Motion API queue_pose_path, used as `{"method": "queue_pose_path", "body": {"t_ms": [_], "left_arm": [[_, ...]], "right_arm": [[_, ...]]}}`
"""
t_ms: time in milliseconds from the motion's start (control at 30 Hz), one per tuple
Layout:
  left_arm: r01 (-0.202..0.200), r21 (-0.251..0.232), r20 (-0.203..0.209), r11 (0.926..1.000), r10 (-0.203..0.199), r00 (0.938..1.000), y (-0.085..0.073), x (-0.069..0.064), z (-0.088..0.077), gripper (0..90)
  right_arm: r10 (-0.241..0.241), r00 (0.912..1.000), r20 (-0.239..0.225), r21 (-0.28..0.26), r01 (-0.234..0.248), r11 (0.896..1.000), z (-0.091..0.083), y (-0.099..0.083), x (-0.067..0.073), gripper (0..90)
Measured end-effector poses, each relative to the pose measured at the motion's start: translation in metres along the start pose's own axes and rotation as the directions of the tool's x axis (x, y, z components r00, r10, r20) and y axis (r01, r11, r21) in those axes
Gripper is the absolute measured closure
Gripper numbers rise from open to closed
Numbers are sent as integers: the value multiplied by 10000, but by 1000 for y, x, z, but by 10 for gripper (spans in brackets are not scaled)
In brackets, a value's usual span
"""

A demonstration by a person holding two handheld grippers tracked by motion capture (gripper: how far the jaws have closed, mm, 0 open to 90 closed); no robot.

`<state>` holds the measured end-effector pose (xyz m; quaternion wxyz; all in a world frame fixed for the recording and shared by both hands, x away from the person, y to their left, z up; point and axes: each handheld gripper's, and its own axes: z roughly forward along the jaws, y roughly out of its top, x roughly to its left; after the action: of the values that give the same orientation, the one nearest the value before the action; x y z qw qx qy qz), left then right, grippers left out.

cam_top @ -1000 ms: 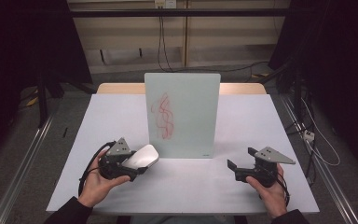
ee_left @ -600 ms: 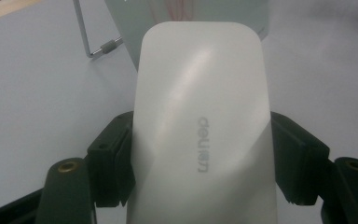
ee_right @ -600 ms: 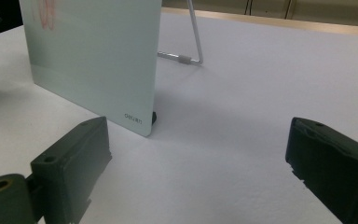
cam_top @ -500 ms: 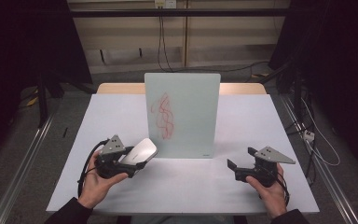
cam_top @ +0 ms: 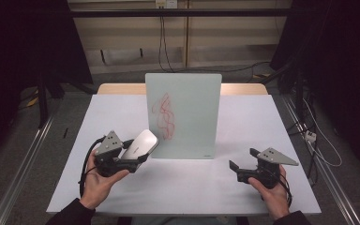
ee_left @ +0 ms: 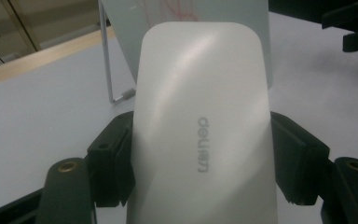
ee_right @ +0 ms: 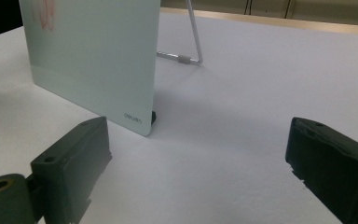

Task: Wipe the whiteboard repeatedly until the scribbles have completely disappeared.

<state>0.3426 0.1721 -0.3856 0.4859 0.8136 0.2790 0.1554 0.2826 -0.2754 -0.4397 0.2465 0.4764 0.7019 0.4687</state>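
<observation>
Left tongs [cam_top: 138,159] clamp a white eraser [cam_top: 140,144] by its sides, held off the worktop [cam_top: 122,112], tilted toward the lower left edge of the upright glass board [cam_top: 183,115]. Red scribble [cam_top: 164,115] on the board face. Right tongs [cam_top: 239,165] gape wide, nothing between them, low over the worktop right of the board, well apart from it.

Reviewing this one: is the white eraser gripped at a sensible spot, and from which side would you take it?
Probably yes. The left claw is shut across the white eraser on its two long, nearly parallel sides, coming from its rear end. That leaves the front free to reach the red scribble on the upright board.
</observation>
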Motion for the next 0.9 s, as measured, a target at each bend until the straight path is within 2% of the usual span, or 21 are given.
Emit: {"method": "queue_pose_path", "body": {"t_ms": [200,333,467,500,600,633,700,733,833,867,900], "left_arm": [[-327,-350,-313,9989,316,9990,16,-2,1,310],[-621,-554,-672,9965,583,9960,25,-4,4,310],[-833,-766,-847,9936,767,9934,31,-7,9,310],[-937,-681,-851,9933,877,9925,33,-7,9,310],[-1203,-847,-1135,9891,1103,9874,36,-7,11,310],[-1188,-956,-1152,9883,1075,9875,37,-7,12,310],[-1343,-829,-1242,9875,1235,9845,41,-5,12,310],[-1497,-823,-1386,9853,1375,9808,42,-5,12,310],[-1583,-1001,-1557,9823,1416,9776,46,-3,14,310],[-1728,-984,-1662,9800,1550,9738,47,-3,15,310],[-1763,-1030,-1707,9789,1572,9727,48,-3,16,310]], "right_arm": [[7,10000,14,5,-7,10000,0,0,0,65],[-17,10000,-9,2,17,10000,0,0,0,65],[-7,10000,8,6,7,10000,0,0,0,65],[-20,10000,-10,-5,20,10000,0,0,0,65],[-12,10000,-26,-7,12,10000,0,0,0,65],[-6,10000,-15,-4,6,10000,0,0,0,65],[-17,10000,-29,-7,17,10000,0,0,0,65],[-17,10000,-29,-7,17,10000,0,0,0,65],[3,10000,-33,3,-3,10000,0,0,0,65],[-1,10000,-35,6,1,10000,0,0,0,65],[-6,10000,-28,6,6,10000,0,0,0,65]]}}
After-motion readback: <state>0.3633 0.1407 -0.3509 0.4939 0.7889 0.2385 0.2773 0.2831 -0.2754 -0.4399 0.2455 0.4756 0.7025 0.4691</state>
